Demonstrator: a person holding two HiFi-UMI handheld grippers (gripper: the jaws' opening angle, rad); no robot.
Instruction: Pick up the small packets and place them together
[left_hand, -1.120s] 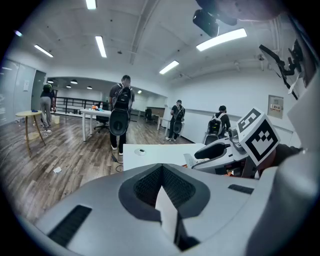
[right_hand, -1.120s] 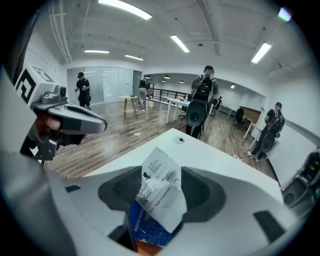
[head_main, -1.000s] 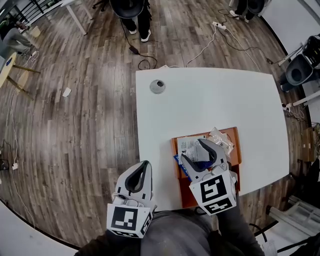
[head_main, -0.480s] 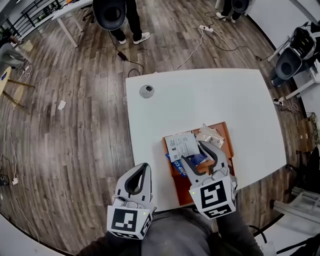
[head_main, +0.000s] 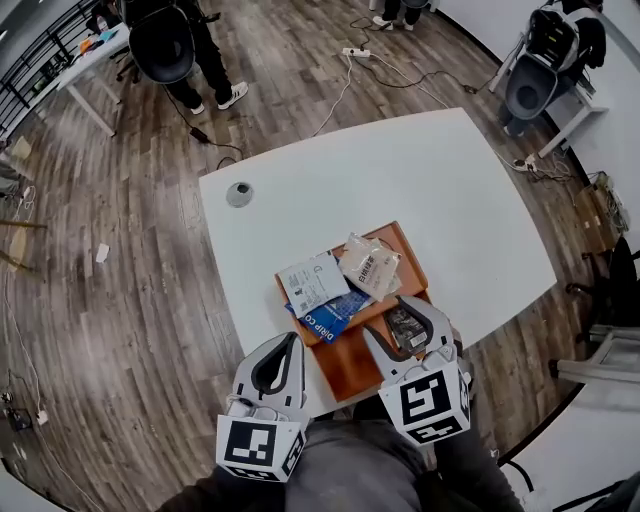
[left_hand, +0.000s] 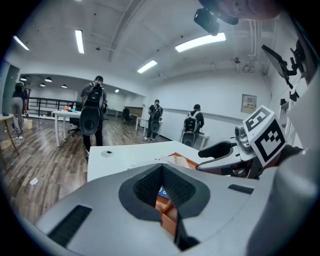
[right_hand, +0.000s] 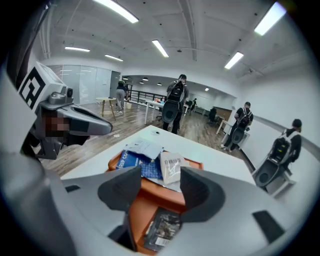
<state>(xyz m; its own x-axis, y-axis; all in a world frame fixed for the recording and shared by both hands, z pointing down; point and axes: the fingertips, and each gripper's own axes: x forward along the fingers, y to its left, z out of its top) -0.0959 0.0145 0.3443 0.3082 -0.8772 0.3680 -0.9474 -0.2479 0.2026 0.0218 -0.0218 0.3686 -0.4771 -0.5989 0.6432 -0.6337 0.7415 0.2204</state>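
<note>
An orange tray lies on the white table near its front edge. At its far end are a white packet, a blue packet and a pale crinkled packet, overlapping. A dark packet lies flat on the tray's near part, alone. My right gripper hangs open above it without touching it; the right gripper view shows the dark packet below the spread jaws. My left gripper is shut on nothing, over the table's edge, left of the tray.
A round grey cable port sits in the table's far left part. Wooden floor surrounds the table, with cables and a person beyond it. Dark chairs stand at the far right.
Both grippers have drawn back from the packet pile toward the tray's near end. The right gripper, earlier over the blue packet, now hangs over the dark packet. Its jaws stay equally wide.
</note>
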